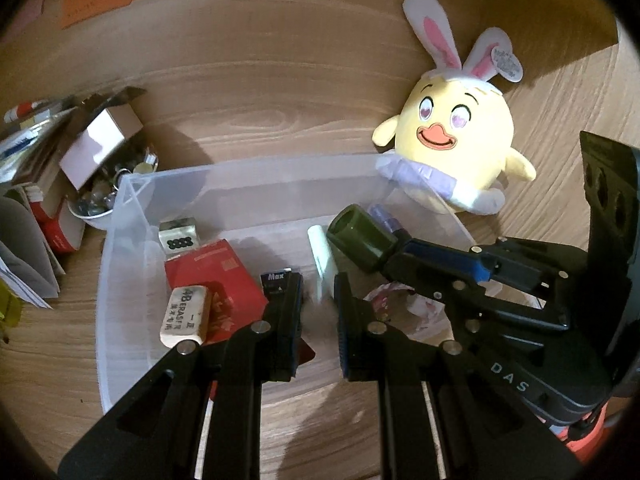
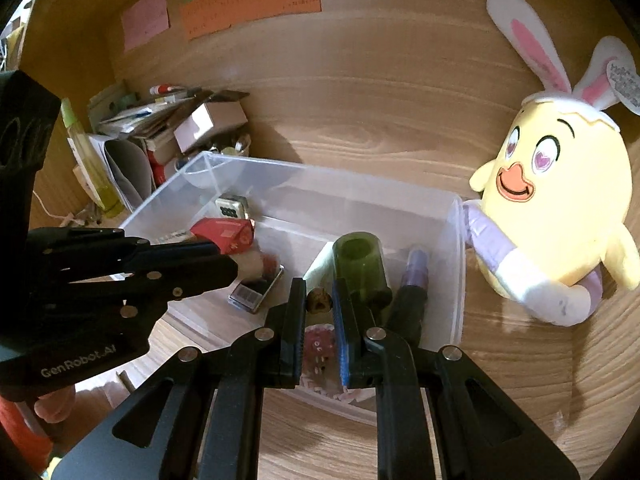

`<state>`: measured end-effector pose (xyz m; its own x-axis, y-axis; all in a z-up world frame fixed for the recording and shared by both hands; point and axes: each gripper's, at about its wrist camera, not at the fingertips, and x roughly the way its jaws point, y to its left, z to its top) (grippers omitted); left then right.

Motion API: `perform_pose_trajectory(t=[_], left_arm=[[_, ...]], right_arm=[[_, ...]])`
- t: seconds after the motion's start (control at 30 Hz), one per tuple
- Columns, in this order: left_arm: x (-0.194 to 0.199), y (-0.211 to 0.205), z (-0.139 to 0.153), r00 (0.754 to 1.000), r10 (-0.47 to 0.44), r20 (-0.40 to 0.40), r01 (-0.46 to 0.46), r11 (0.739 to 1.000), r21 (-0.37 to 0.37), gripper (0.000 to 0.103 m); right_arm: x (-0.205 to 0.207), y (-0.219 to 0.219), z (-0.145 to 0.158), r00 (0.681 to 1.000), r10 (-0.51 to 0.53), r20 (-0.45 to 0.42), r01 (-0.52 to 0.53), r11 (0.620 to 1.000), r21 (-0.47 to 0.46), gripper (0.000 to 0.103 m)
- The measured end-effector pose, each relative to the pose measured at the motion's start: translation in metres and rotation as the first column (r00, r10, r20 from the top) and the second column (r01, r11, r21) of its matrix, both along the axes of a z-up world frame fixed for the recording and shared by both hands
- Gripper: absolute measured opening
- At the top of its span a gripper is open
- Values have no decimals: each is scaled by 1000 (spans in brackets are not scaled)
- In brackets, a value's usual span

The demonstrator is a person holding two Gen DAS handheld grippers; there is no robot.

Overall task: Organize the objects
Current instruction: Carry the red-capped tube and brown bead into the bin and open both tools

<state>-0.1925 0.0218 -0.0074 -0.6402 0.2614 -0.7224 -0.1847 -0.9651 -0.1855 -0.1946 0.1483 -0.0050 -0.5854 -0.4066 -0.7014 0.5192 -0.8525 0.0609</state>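
Note:
A clear plastic bin (image 1: pixel 120 248) (image 2: pixel 456 264) sits on the wooden desk. It holds a red packet (image 1: pixel 208 268) (image 2: pixel 228 232), a white eraser (image 1: pixel 186 316), a mahjong-like tile (image 1: pixel 178 234) (image 2: pixel 232 206), a small dark card (image 1: pixel 276 280) (image 2: pixel 256 292), a white tube (image 1: pixel 320 252), a green cylinder (image 1: pixel 360 242) (image 2: pixel 358 268), a purple-tipped pen (image 2: pixel 414 276) and pink wrappers (image 1: pixel 404 304) (image 2: pixel 320 344). My left gripper (image 1: pixel 318 316) is open over the bin's front, empty. My right gripper (image 2: pixel 318 320) hangs open over the wrappers, beside the green cylinder, empty.
A yellow chick plush (image 1: pixel 452 140) (image 2: pixel 560 216) with bunny ears leans at the bin's right end. A bowl of small metal items (image 1: pixel 96 200), boxes and papers (image 2: pixel 132 128) crowd the left. Sticky notes (image 2: pixel 248 0) hang on the back wall.

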Motion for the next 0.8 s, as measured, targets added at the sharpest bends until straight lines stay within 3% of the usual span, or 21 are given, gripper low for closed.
perform_pose_trajectory(t=[0.3, 0.37, 0.5, 0.63, 0.8], left_arm=[[5, 3, 7, 1000, -2, -26, 2, 1000, -12, 14], [8, 3, 10, 999, -3, -34, 3, 1000, -10, 14], [15, 2, 18, 999, -2, -54, 1, 1000, -10, 17], [26, -2, 29, 995, 12, -94, -13, 1000, -17, 34], [41, -10, 41, 989, 37, -143, -41, 999, -25, 53]], right_arm=[[-4, -6, -7, 1000, -3, 19, 2, 1000, 28, 12], [-4, -6, -7, 1000, -3, 22, 2, 1000, 30, 18], [-2, -4, -3, 1000, -12, 4, 12, 1000, 24, 39], [3, -1, 7, 999, -32, -34, 33, 999, 15, 60], [11, 4, 19, 997, -40, -71, 41, 999, 8, 69]])
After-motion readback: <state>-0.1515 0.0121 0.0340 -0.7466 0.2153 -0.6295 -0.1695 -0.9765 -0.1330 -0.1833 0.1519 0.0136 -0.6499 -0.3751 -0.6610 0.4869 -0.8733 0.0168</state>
